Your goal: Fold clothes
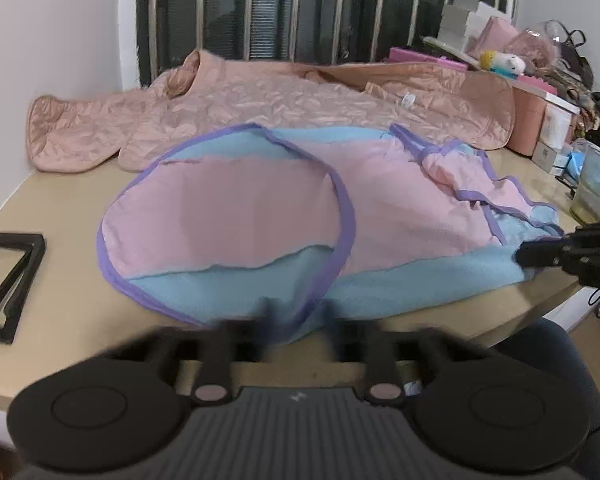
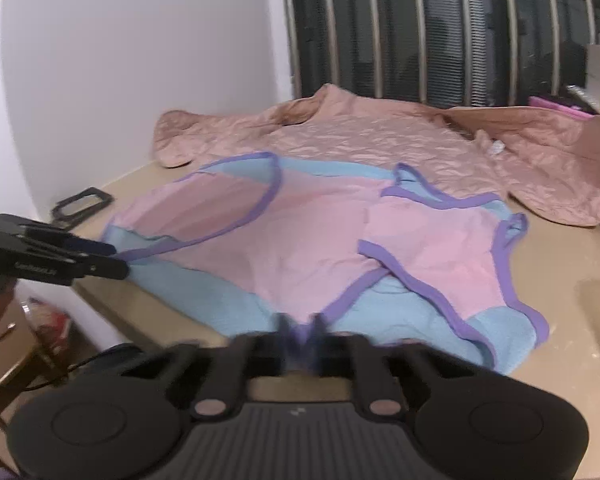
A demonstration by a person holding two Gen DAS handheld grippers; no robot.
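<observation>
a: how many garments do we see?
b: two on the beige table (image 1: 60, 200): one pink-and-blue dress (image 1: 260, 208) with purple trim at the near edge, one quilted pink jacket (image 1: 280, 104) behind it, touching

a: and our two claws?
b: the left gripper (image 1: 296, 316) is parted around the dress hem; the right gripper (image 2: 302, 328) is pinched on its purple trim

a: else?
b: one black frame (image 1: 4, 280) at the left

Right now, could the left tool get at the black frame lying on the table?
Probably yes. The black frame lies bare, to the left of the left tool, with only open table between. But that tool looks engaged with the pink and blue garment hem.
</observation>
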